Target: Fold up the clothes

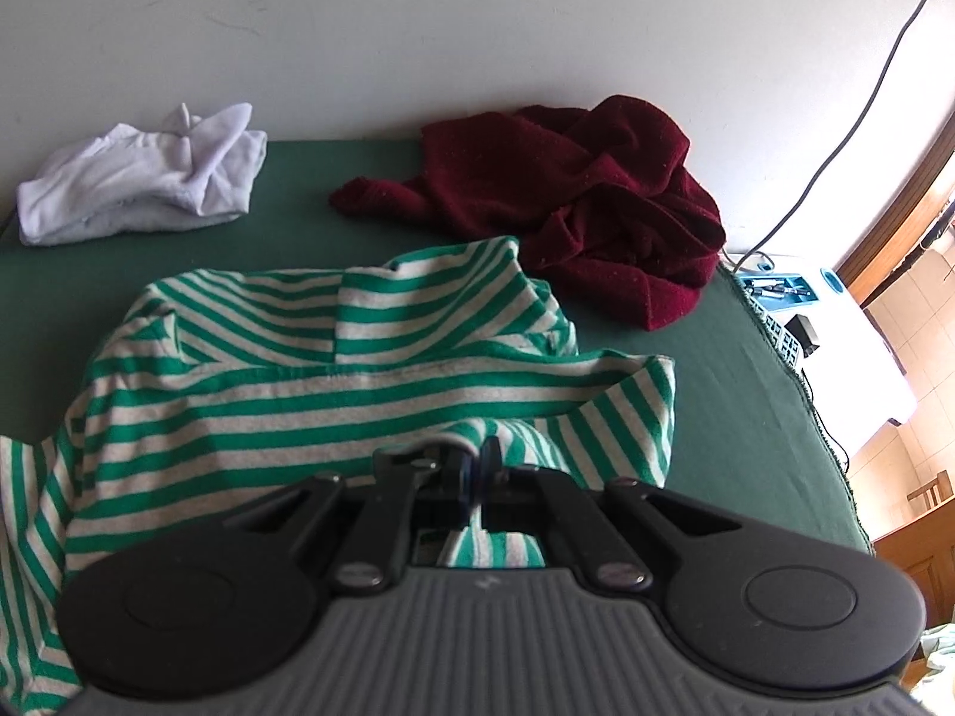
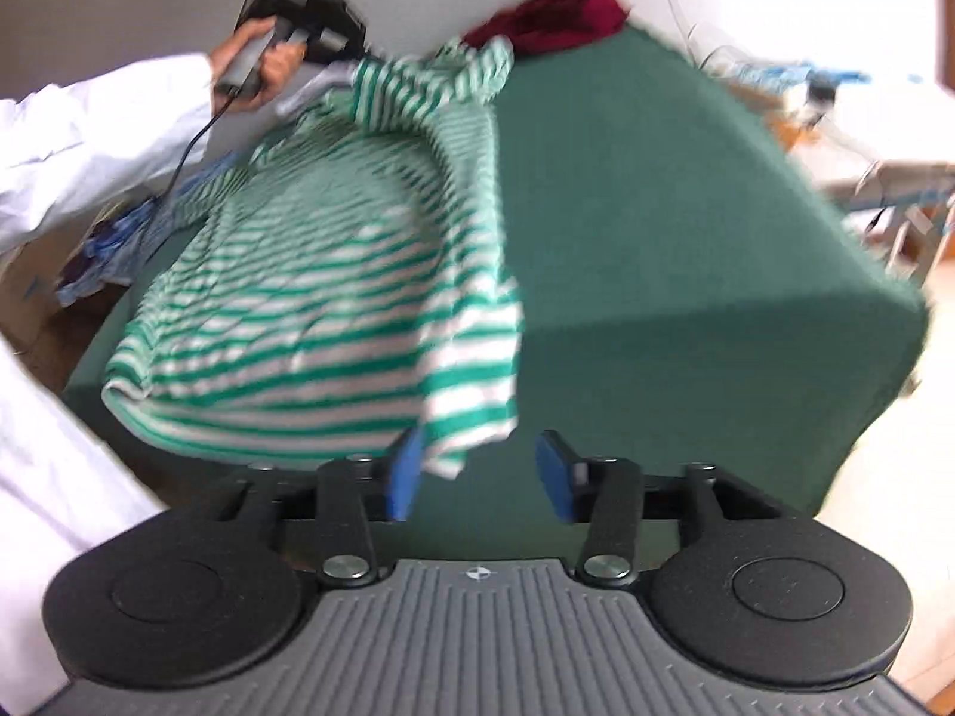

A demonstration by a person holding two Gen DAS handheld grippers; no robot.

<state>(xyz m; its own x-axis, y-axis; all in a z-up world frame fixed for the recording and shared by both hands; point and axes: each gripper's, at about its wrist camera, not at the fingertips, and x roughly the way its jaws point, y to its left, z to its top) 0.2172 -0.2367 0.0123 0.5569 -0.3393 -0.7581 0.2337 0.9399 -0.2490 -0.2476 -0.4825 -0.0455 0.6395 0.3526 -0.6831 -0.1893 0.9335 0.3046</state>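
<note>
A green-and-white striped shirt [image 1: 334, 400] lies spread on the green-covered table [image 1: 734, 394]. My left gripper [image 1: 471, 465] is shut on a bunched edge of the striped shirt. In the right wrist view the shirt [image 2: 334, 304] stretches from the near table edge to the far side, where the left gripper [image 2: 310, 18] holds it up. My right gripper [image 2: 477, 477] is open at the near table edge, its blue pads [image 2: 406, 471] beside the shirt's hanging corner, holding nothing. The right wrist view is motion-blurred.
A crumpled dark red garment [image 1: 597, 203] lies at the back of the table, seen also in the right wrist view [image 2: 561, 12]. A white garment [image 1: 149, 185] lies back left. A white wall stands behind. A cable and a blue tray [image 1: 776, 289] sit right of the table.
</note>
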